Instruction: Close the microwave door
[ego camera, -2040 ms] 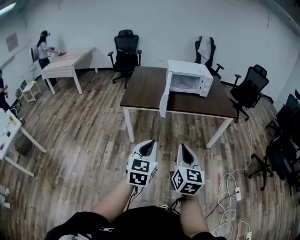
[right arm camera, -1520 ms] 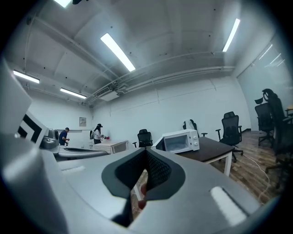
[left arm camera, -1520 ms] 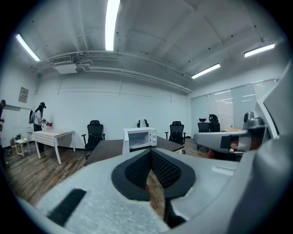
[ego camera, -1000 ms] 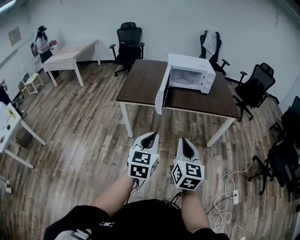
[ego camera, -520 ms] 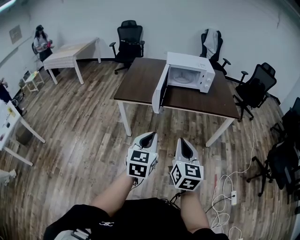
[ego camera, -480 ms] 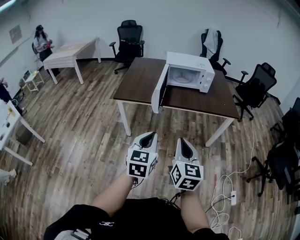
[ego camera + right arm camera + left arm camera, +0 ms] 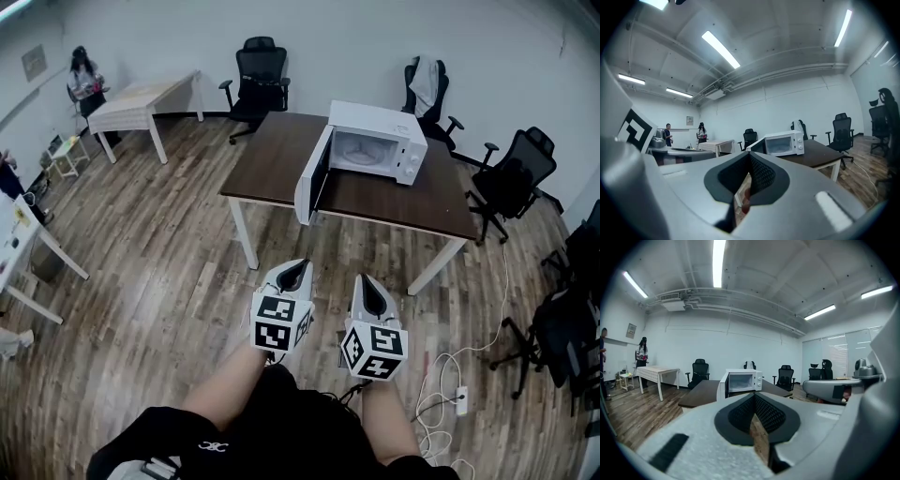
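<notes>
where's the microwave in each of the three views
Head view: microwave upper centre, slightly right, door swung open.
Left gripper view: microwave small, at centre, just above the jaws.
Right gripper view: microwave right of centre.
Shared landmark: the brown table it stands on.

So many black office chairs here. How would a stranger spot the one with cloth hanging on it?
Find the dark brown table mid-room carrying a white microwave with its door open. Just behind the microwave, by the white back wall, stands a black office chair. Alone among the black chairs, it has a pale cloth draped over its backrest.
</notes>
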A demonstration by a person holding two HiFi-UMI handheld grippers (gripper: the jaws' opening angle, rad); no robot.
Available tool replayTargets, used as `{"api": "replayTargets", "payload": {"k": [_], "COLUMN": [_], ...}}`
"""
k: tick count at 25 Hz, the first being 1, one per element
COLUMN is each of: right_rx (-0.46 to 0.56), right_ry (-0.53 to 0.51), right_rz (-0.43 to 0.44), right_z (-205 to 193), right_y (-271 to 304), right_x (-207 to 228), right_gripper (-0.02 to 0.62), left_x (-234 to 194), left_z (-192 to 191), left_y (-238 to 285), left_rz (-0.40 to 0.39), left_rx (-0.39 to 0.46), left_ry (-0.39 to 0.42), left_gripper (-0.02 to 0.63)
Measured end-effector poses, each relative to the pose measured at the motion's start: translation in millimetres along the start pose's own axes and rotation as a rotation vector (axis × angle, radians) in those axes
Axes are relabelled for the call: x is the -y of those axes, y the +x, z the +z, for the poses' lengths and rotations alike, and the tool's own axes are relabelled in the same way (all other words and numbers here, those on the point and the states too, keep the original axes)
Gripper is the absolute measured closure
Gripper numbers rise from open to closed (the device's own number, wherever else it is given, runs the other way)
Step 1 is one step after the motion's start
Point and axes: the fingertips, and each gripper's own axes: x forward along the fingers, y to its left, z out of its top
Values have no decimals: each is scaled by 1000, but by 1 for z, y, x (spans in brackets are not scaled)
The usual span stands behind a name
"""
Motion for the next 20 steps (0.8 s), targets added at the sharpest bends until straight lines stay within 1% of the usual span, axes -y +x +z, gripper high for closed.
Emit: {"api": "replayTargets", "payload": {"k": [5,11,16,20], "right_rx": [0,3,-9,-30], "right_ry": [-4,-30,-55,-56], "right_rz": [8,11,9,5], "right_z": [2,7,6,10], "right_y": [20,59,105,154], "right_x": [9,20,39,56], "right_gripper": [591,591,591,591], "left_x": [-7,-24,-43,-71], "left_z": [2,8,8,14], "left_y": [18,56,105,150], "left_rz": [8,5,4,17], "left_rx": [5,18,14,3], "left_ry": [16,14,-12,-29], "left_gripper": [598,598,598,598]}}
